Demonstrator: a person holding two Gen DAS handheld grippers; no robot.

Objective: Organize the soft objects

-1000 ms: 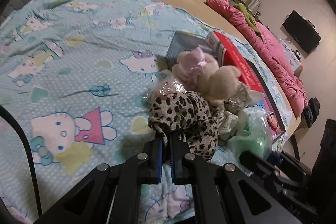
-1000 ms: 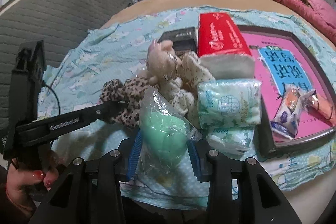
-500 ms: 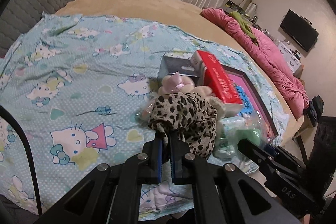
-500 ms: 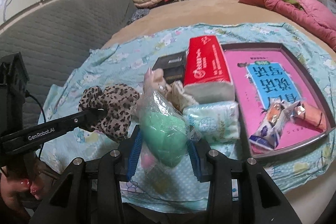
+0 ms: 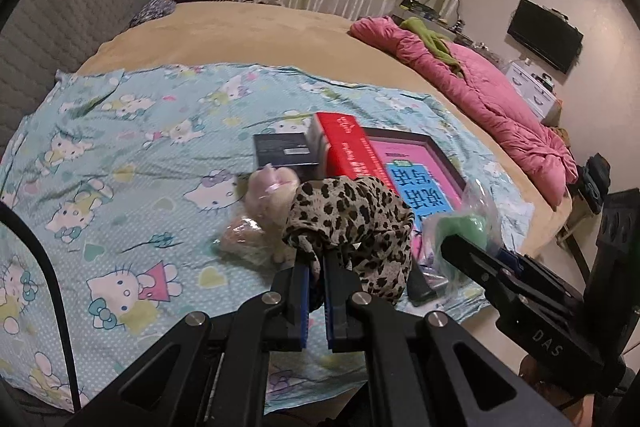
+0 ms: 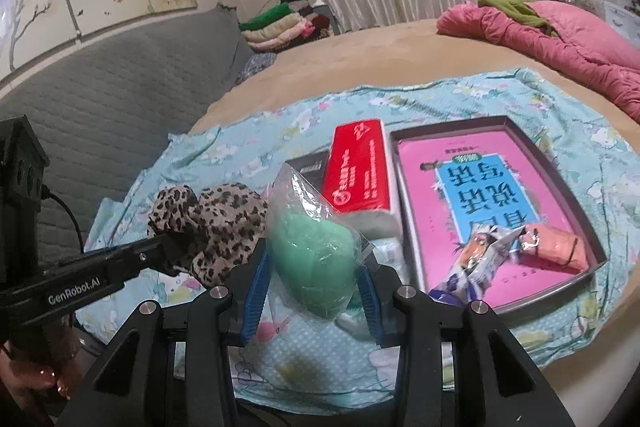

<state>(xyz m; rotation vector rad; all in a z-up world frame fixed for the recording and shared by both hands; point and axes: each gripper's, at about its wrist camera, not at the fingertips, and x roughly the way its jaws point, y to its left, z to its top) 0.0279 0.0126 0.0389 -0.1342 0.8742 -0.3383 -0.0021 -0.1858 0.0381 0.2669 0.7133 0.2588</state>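
My left gripper [image 5: 316,267] is shut on a leopard-print cloth [image 5: 352,223] and holds it above the bed; the cloth also shows in the right wrist view [image 6: 212,223]. My right gripper [image 6: 312,287] is shut on a green soft item in a clear plastic bag [image 6: 316,255], lifted off the bed; the bag also shows in the left wrist view [image 5: 464,223]. A pale plush toy [image 5: 268,187] and a small bagged beige item [image 5: 240,235] lie on the Hello Kitty sheet [image 5: 120,187].
A red tissue pack [image 6: 360,171], a dark box [image 5: 284,149] and a dark tray [image 6: 580,195] with a pink book and snack packets [image 6: 480,251] lie on the sheet. A pink quilt [image 5: 480,87] lies at the far right. A grey headboard [image 6: 100,99] stands at left.
Both grippers have risen and pulled back from the pile, carrying the leopard cloth and the green bagged item up off the bed. The pile now lies lower and farther away.
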